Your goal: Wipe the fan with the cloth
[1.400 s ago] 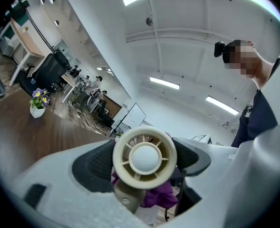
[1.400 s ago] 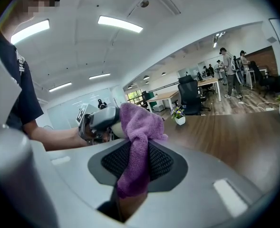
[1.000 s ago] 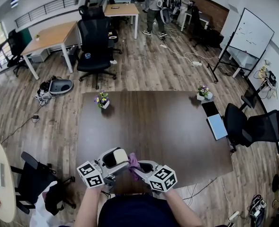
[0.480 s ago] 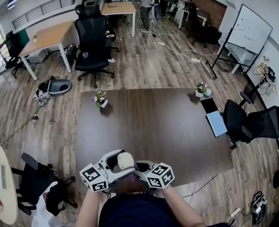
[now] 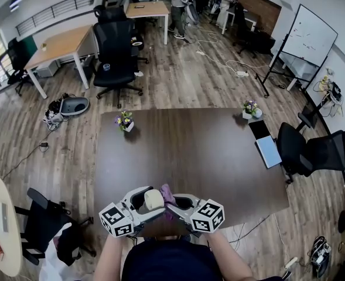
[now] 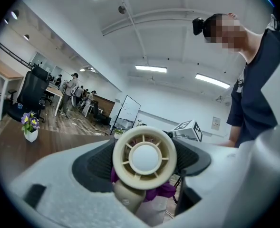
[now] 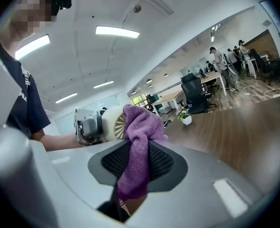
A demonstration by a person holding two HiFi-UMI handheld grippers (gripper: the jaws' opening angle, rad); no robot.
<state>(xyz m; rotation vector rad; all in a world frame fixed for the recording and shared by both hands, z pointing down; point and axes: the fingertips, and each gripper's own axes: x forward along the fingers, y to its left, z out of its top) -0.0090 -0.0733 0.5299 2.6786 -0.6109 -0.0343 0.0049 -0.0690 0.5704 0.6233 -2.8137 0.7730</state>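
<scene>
A small cream handheld fan [image 6: 144, 156] sits between the jaws of my left gripper [image 6: 143, 167], its round grille facing that camera. In the head view the fan [image 5: 153, 199] is at the near table edge, with the left gripper [image 5: 138, 208] shut on it. My right gripper [image 7: 139, 163] is shut on a purple cloth [image 7: 140, 127], whose bunched top presses against the fan [image 7: 112, 123] head. From above, the cloth [image 5: 166, 192] shows just right of the fan, ahead of the right gripper [image 5: 181, 206]. More purple cloth [image 6: 164, 192] peeks out behind the fan.
The dark wooden table [image 5: 195, 151] carries a flower pot [image 5: 125, 123] at its far left, another flower pot [image 5: 251, 110] at far right, and a light blue notebook [image 5: 268, 153] on the right edge. An office chair [image 5: 313, 157] stands to the right. People stand far back.
The purple cloth dipped out of sight beside the fan half a second ago and now shows again, higher, at the fan's right. The fan's head has turned slightly in the left gripper.
</scene>
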